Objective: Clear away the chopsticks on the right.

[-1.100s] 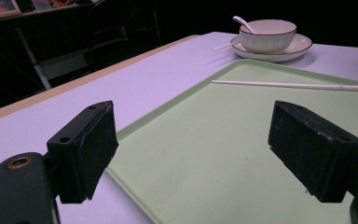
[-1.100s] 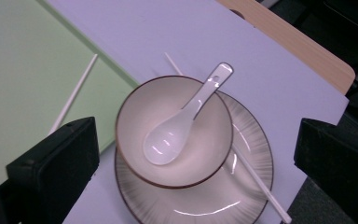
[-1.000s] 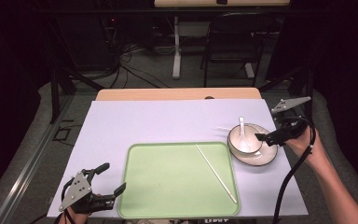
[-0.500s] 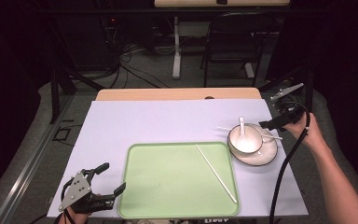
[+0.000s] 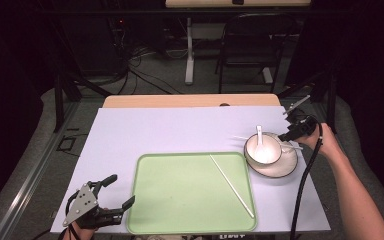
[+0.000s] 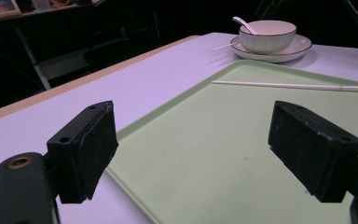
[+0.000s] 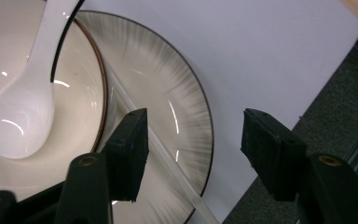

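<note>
A white chopstick (image 7: 168,161) lies across the plate (image 7: 186,116) beside the bowl (image 7: 74,107), at the worktop's right. The right gripper (image 7: 193,149) straddles it, jaws half open, just closing, pads not touching. The left gripper (image 6: 205,149) gapes wide over the green tray (image 6: 223,154).

You have a pale green tray (image 5: 180,200) on a lilac-white table cover (image 5: 170,130), with a tan wooden strip (image 5: 190,101) at the far edge. Your bowl (image 5: 263,149) is cream white with a thin brown rim; the plate (image 7: 168,93) under it is white, streaked with fine grey rays and edged dark. The spoon (image 7: 23,112) is glossy white, and both chopsticks (image 5: 231,185) are white. Your grippers' pads (image 6: 86,149) are matt black.
</note>
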Motion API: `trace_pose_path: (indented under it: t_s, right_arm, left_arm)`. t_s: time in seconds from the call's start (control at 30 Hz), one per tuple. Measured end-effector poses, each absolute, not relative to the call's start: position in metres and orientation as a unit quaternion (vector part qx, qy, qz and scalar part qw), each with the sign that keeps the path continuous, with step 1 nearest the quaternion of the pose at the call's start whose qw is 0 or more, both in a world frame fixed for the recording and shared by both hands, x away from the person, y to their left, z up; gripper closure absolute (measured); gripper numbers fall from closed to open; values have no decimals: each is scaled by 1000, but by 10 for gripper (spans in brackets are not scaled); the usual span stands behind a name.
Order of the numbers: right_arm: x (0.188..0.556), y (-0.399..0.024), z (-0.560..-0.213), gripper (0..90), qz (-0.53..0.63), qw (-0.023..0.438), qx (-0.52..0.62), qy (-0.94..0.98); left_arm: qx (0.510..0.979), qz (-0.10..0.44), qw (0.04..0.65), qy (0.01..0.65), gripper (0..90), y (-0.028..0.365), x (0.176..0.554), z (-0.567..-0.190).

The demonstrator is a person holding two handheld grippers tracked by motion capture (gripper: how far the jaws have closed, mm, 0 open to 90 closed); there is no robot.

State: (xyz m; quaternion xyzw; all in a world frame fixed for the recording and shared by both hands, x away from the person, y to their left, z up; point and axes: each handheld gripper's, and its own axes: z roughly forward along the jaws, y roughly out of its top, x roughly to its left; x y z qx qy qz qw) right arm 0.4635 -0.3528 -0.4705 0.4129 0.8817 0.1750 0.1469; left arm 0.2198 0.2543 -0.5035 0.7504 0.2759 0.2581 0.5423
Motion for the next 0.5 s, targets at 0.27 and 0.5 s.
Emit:
trace_pose_path:
  t_s: [0.27, 0.5]
  right_arm:
    - [468, -347, -483, 539, 151, 117, 384, 903]
    - [471, -347, -490, 618, 142, 89, 384, 908]
  left_arm:
    - [751, 258, 542, 275, 154, 254, 220, -503]
    - [751, 258, 542, 276, 154, 254, 220, -504]
